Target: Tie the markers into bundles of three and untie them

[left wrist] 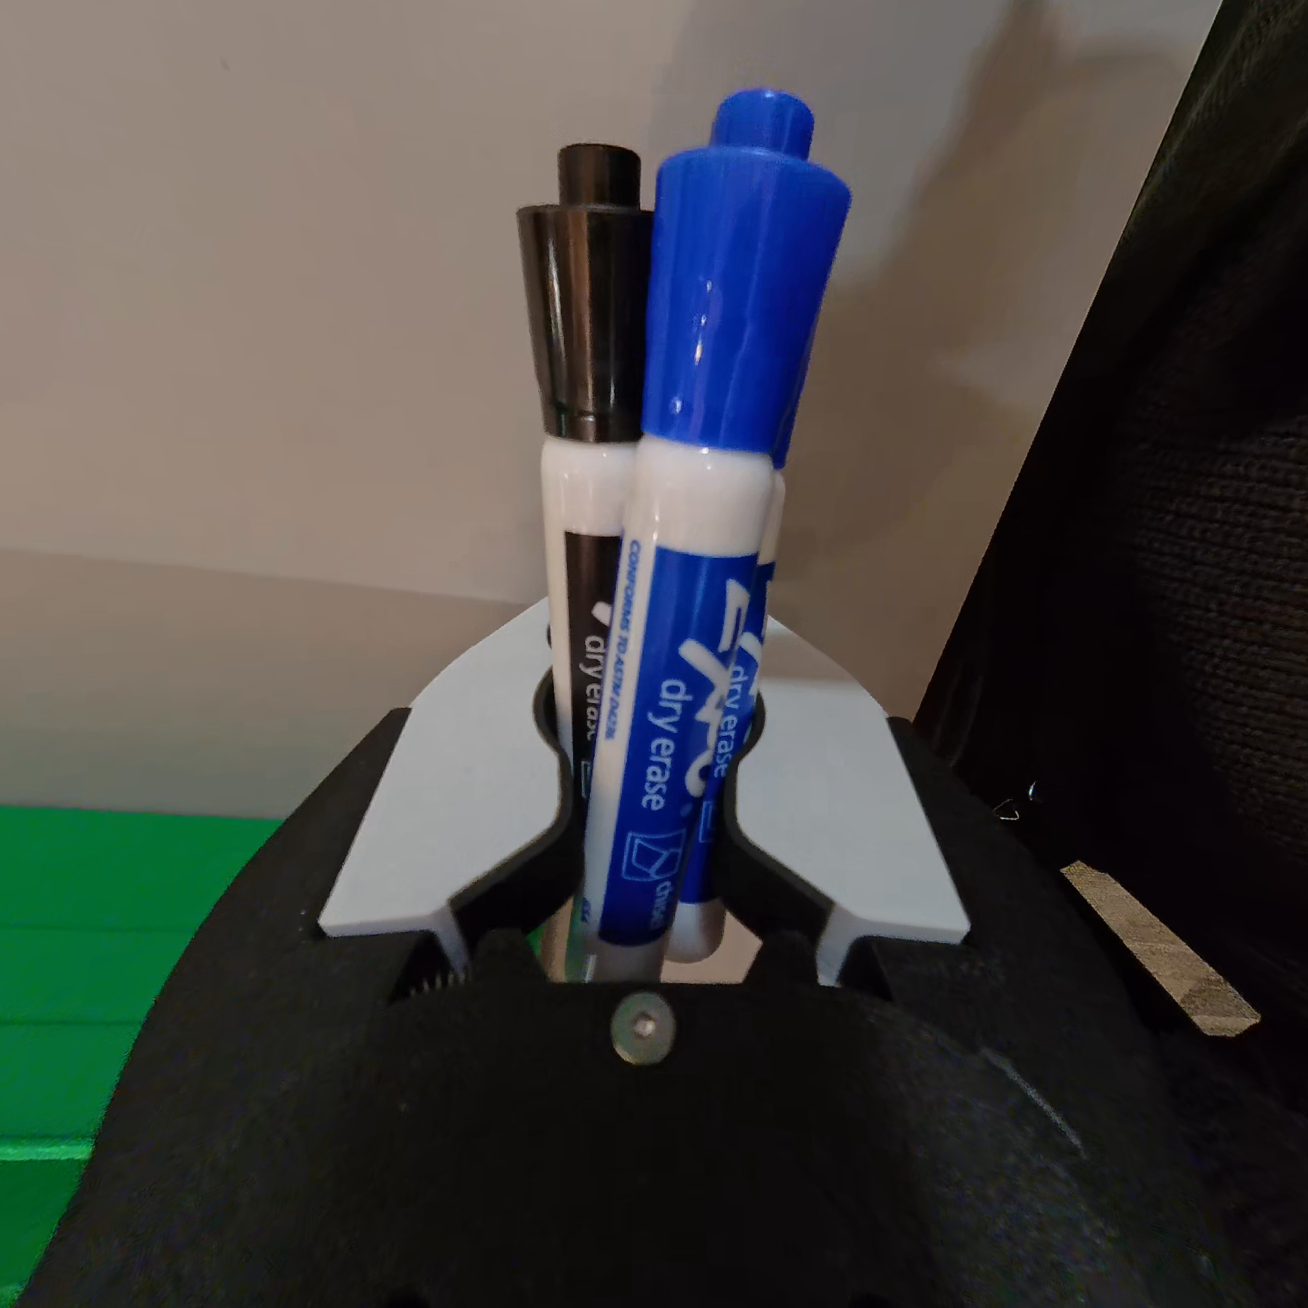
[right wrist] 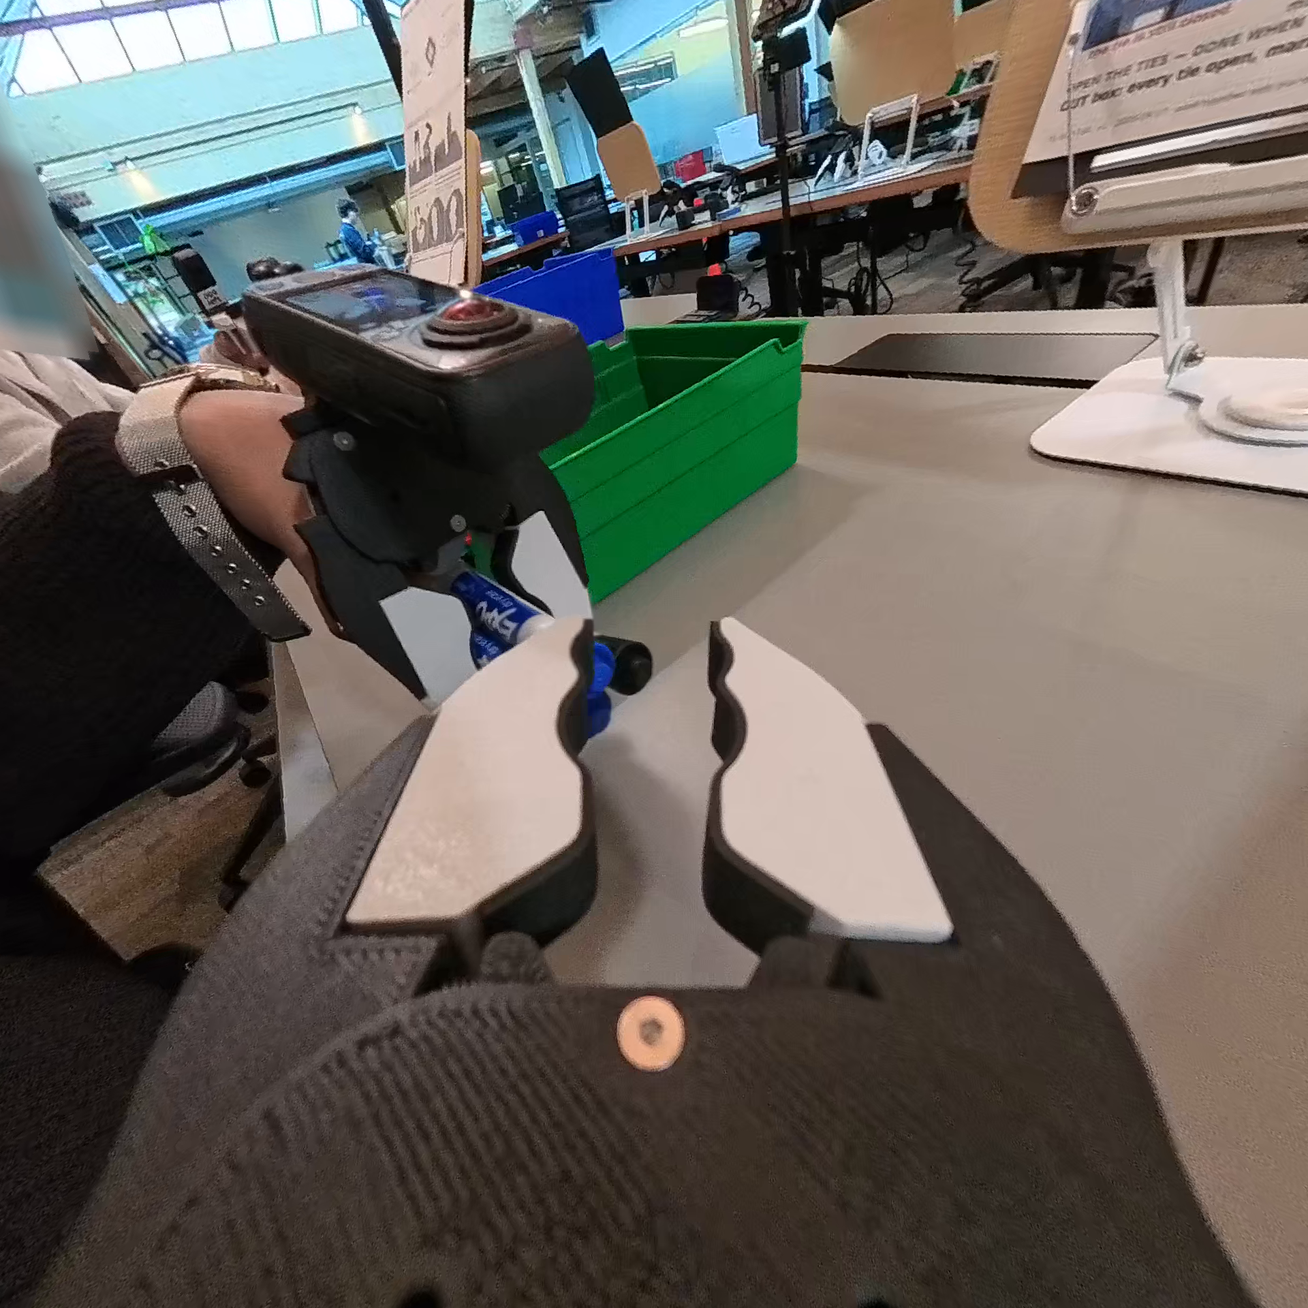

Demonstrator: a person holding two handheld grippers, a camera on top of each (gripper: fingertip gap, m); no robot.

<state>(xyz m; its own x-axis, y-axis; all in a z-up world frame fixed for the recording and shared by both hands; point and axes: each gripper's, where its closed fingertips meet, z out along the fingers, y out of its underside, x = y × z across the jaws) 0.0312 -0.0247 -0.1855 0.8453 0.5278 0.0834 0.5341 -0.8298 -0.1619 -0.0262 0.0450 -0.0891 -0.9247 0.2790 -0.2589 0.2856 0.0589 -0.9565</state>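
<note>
Left gripper [left wrist: 655, 715], black body with pale grey finger plates, is pinched on a bundle of three capped dry-erase markers with white barrels: one blue-capped marker [left wrist: 715, 566] nearest the camera, a second blue-capped marker [left wrist: 768, 120] just behind it on the right and mostly hidden, and a black-capped marker [left wrist: 591, 368] on the left. All three touch one another and run out through the rounded notch between the fingers, caps pointing away from the camera. Behind them lies a plain grey tabletop [left wrist: 212, 354]; a green plastic bin [left wrist: 106, 955] shows at the near left edge and dark black fabric [left wrist: 1168, 566] fills the right side. In the right wrist view the same left gripper [right wrist: 488, 637] sits to the left, held by a person's hand [right wrist: 233, 467] with a strapped wristband, its marker caps angled down toward the grey table [right wrist: 991, 637], contact not clear. Right gripper [right wrist: 651, 637] is spread apart, nothing between its fingers, hovering low over the table just beside the marker caps. The stacked green bins [right wrist: 679, 453] stand farther back, with a white stand base [right wrist: 1168, 439] at far right.
</note>
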